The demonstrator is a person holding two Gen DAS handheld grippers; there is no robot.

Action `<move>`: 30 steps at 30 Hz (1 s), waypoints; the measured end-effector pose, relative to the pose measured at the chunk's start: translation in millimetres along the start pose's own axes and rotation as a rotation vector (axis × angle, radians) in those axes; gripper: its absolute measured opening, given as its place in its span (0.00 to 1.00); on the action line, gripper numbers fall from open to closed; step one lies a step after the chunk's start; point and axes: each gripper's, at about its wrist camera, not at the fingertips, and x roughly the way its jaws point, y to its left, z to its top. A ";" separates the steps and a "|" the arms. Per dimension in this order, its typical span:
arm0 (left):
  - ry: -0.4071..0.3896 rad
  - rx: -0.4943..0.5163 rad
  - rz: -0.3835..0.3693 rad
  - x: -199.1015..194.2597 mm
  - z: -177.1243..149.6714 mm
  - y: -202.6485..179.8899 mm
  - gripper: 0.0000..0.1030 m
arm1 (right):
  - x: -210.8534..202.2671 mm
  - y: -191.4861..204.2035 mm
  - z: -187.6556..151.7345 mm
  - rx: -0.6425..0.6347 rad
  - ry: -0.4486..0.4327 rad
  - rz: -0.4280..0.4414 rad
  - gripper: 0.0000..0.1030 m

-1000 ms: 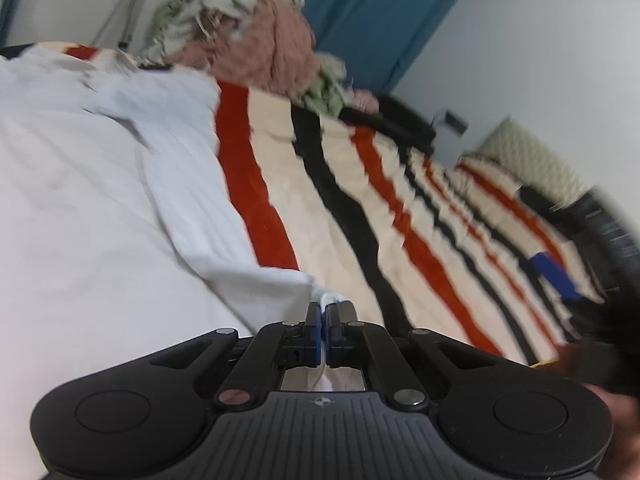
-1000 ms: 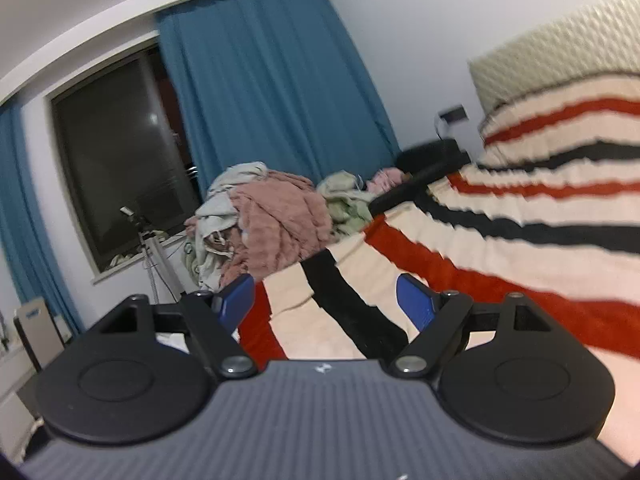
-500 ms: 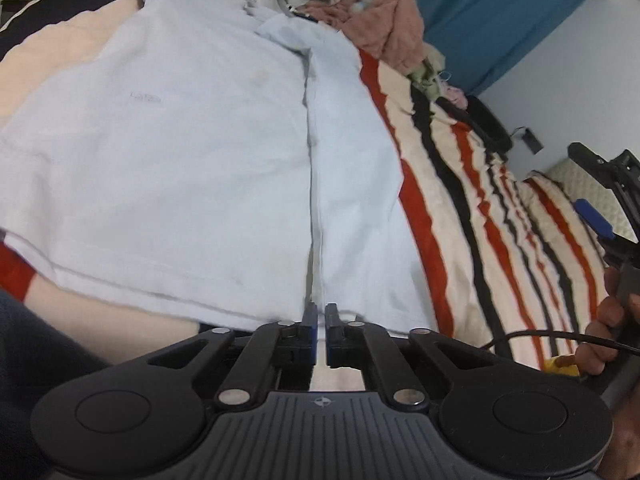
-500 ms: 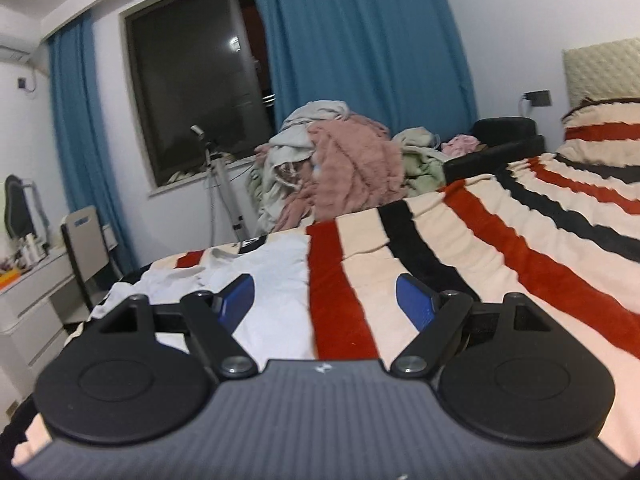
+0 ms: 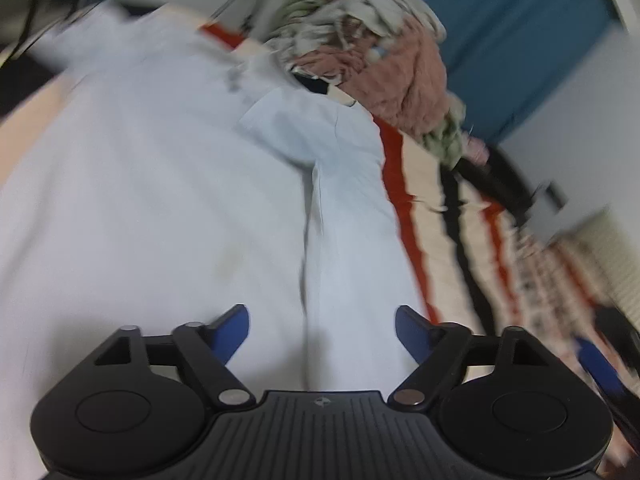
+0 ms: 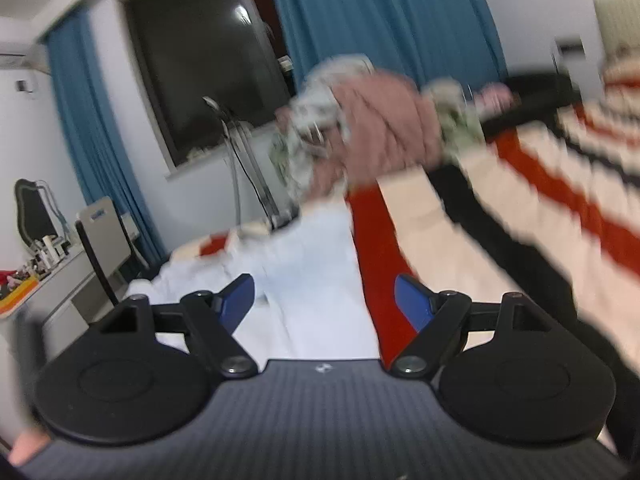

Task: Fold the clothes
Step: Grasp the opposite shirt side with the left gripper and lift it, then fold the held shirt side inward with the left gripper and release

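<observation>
A pale blue T-shirt lies flat on the striped bedspread, its right side and sleeve folded inward along a lengthwise crease. My left gripper is open and empty, above the shirt's near part over the crease. In the right wrist view the shirt lies below and ahead. My right gripper is open and empty, over the shirt's edge beside a red stripe. The other gripper's blue finger shows at the far right of the left wrist view.
A heap of unfolded clothes sits at the far end of the bed, also in the right wrist view. Beyond are blue curtains, a dark window, a tripod, a chair and a desk at left.
My left gripper has opened and let go of the shirt's hem, then moved forward over the shirt. My right gripper stayed open and swung down towards the shirt's edge.
</observation>
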 end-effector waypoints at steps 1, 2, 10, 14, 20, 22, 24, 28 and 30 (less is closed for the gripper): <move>-0.026 -0.003 0.005 20.1 8.2 -0.2 0.80 | 3.5 -6.4 -3.8 0.020 0.012 -0.003 0.77; -0.049 -0.031 0.007 39.0 16.3 2.1 0.80 | 7.9 -10.9 -5.6 0.030 0.027 -0.014 0.77; -0.265 -0.339 0.070 147.8 75.2 34.1 0.67 | 58.9 -20.7 -23.7 0.019 0.109 -0.059 0.77; -0.332 -0.295 0.157 178.2 101.5 31.0 0.37 | 80.3 -25.6 -31.5 0.055 0.159 -0.028 0.77; -0.372 -0.077 0.315 192.2 125.6 12.8 0.03 | 98.1 -27.1 -38.7 0.055 0.177 -0.014 0.77; -0.364 0.004 0.351 195.7 127.0 3.2 0.04 | 101.0 -27.2 -39.5 0.054 0.173 -0.019 0.77; -0.329 0.002 0.351 196.7 125.3 1.0 0.09 | 100.7 -27.0 -39.6 0.047 0.163 -0.027 0.77; -0.283 -0.055 0.285 167.5 111.2 10.0 0.43 | 97.9 -23.8 -36.7 0.032 0.131 -0.039 0.77; -0.251 -0.056 0.241 144.8 101.1 13.9 0.52 | 94.5 -20.7 -34.1 0.016 0.110 -0.042 0.77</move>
